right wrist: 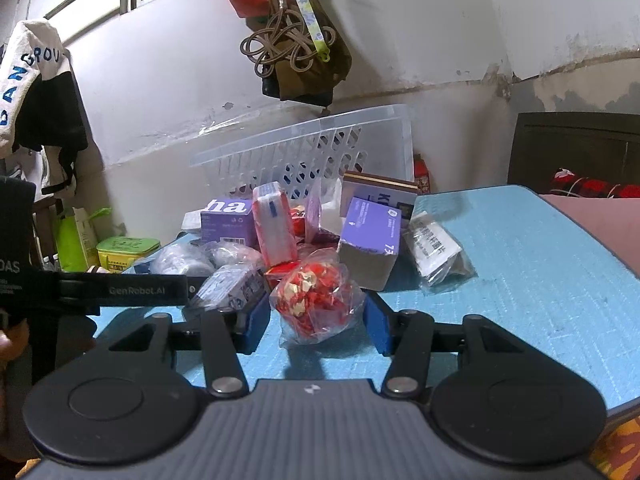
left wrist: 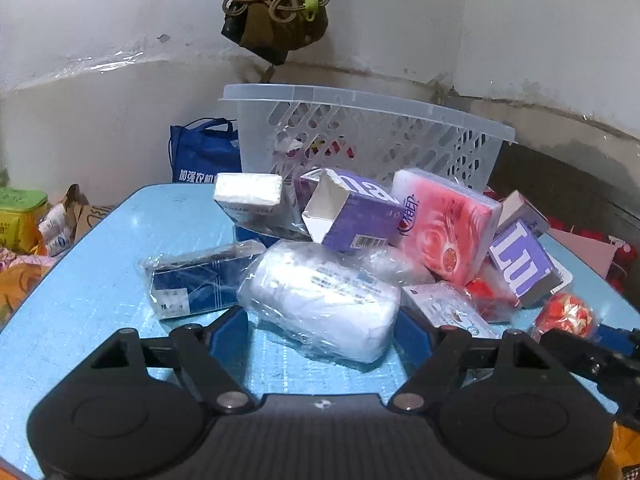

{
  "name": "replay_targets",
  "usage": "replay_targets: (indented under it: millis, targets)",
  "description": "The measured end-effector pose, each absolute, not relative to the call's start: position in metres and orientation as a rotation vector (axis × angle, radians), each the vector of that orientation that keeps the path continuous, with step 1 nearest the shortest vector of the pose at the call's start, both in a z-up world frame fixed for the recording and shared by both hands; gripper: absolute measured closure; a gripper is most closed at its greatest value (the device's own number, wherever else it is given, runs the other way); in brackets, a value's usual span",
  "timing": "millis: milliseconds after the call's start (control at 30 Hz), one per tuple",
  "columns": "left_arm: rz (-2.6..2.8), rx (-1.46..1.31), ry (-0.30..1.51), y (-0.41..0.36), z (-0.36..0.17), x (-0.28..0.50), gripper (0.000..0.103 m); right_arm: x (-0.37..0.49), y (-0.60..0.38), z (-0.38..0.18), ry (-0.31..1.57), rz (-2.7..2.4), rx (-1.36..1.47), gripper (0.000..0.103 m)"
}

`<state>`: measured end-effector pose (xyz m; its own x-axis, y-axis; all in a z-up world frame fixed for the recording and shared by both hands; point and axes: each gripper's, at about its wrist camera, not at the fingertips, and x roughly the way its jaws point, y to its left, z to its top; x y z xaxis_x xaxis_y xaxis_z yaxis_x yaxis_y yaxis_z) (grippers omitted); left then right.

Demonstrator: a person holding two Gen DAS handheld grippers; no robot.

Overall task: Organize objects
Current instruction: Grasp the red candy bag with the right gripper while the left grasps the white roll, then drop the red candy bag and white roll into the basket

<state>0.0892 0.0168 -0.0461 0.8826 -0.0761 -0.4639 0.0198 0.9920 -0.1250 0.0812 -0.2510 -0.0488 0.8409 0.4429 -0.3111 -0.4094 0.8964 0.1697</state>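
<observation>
Blue foam matting covered the table [left wrist: 80, 292], where a heap of packets lay in front of a clear plastic basket [left wrist: 360, 136]. The left gripper [left wrist: 322, 330] hovered low with its jaws spread on either side of a white packet in crinkled plastic [left wrist: 320, 300]; whether the pads touched it could not be told. Just left of that packet lay a dark blue wrapped box [left wrist: 192, 280], and behind it a purple carton [left wrist: 352, 212] leaned against a pink tissue pack [left wrist: 444, 224]. The right gripper [right wrist: 316, 326] had its blue pads on both sides of a red-and-gold sweet bag [right wrist: 316, 300], seemingly pinching its wrapper.
</observation>
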Motion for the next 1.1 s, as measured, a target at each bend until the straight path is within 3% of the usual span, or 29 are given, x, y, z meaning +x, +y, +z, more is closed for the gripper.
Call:
replay_targets:
  millis: [167, 933, 1100]
  targets:
    - [-0.072, -0.144, 0.434, 0.022, -0.046, 0.078, 0.027, 0.081, -0.256, -0.047, 0.342, 0.443, 0.111, 0.048]
    - [-0.116, -0.146, 0.305, 0.060, -0.019, 0.040, 0.027, 0.083, -0.262, -0.011, 0.286, 0.432, 0.083, 0.049]
    - [-0.180, -0.121, 0.267, 0.059, 0.016, 0.054, 0.027, 0.093, -0.262, 0.015, 0.244, 0.424, 0.097, 0.049]
